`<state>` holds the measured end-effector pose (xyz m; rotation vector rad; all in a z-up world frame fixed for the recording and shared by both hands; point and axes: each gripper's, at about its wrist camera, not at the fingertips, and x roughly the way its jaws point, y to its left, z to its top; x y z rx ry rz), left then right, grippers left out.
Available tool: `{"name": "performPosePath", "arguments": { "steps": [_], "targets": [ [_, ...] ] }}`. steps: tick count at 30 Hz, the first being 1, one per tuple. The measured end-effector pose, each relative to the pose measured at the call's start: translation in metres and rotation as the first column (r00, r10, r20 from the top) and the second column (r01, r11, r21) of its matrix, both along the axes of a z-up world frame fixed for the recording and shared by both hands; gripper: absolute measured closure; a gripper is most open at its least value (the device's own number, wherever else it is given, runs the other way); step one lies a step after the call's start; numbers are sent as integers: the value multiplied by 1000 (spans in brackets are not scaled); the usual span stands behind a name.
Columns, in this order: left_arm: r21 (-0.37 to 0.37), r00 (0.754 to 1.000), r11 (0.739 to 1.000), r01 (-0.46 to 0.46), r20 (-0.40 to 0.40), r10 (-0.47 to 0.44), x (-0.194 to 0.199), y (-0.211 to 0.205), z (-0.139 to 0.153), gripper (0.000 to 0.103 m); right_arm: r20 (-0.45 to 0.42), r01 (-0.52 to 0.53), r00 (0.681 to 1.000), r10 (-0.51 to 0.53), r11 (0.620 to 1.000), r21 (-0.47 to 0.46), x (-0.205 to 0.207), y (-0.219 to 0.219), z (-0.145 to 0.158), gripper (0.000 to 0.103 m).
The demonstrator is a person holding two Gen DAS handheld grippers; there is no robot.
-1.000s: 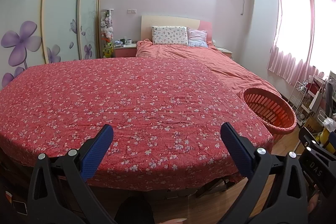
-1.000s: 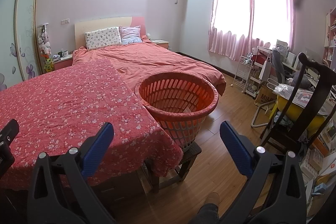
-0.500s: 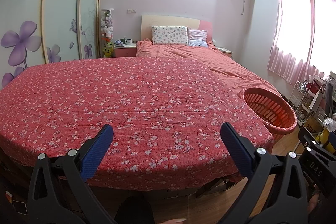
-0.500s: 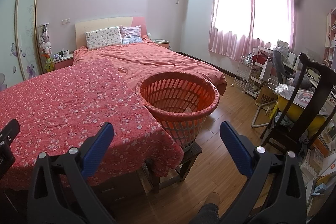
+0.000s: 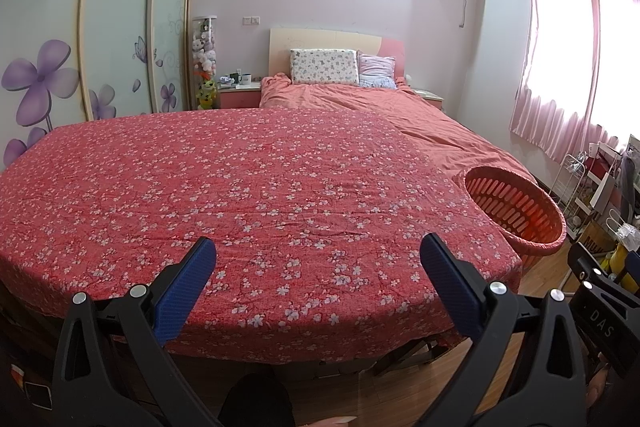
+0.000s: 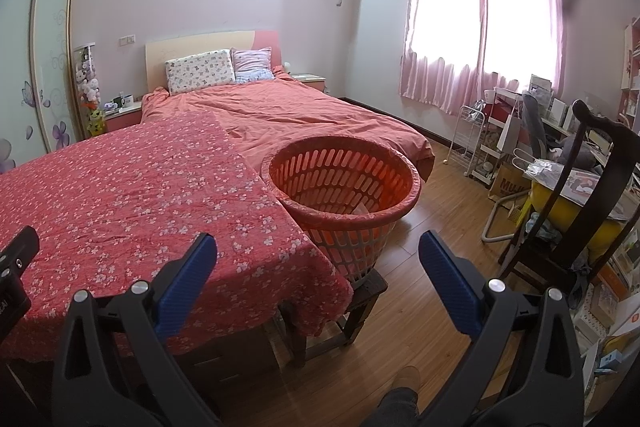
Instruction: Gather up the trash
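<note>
An orange slatted basket [image 6: 344,183] stands on a dark wooden stool [image 6: 360,307] at the right corner of a table covered by a red flowered cloth [image 6: 120,195]. Something pale lies inside the basket near its bottom. The basket also shows in the left wrist view [image 5: 516,207], right of the cloth [image 5: 248,187]. My left gripper [image 5: 318,259] is open and empty over the cloth's near edge. My right gripper [image 6: 318,257] is open and empty, in front of the basket. No loose trash shows on the cloth.
A bed with a salmon cover [image 6: 304,115] lies behind the table. A dark wooden chair [image 6: 592,195], a white wire rack [image 6: 480,143] and a cluttered desk stand at the right. Wooden floor [image 6: 440,211] lies between basket and chair. Wardrobe doors [image 5: 120,39] are on the left.
The right wrist view has shifted very slightly; the basket sits marginally further right. The left view is unchanged. Both grippers stay open.
</note>
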<state>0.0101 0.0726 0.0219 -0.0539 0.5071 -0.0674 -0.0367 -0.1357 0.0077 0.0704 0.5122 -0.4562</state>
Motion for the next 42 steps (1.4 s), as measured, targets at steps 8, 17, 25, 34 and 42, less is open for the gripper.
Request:
{"name": "performPosePath", "arguments": {
  "steps": [8,17,25,34,42],
  "targets": [
    [2,1000,1000,-3,0,3,-1,0,-1,3,0,0,1000,0,1000,1,0,0,0,4],
    [5,1000,1000,-5,-3,5,-1,0,-3,3,-1,-1,1000,1,1000,2,0,0,-1,4],
    [10,1000,1000,-7,-5,7,-1,1,-3,3,-1,-3,1000,3,1000,6,1,0,-2,4],
    [12,1000,1000,-9,-7,9,-1,2,-4,3,-2,-4,1000,4,1000,6,1,-1,-3,4],
    [16,1000,1000,-11,-8,11,-2,2,-3,3,-2,-3,1000,3,1000,6,1,-1,-3,4]
  ]
}}
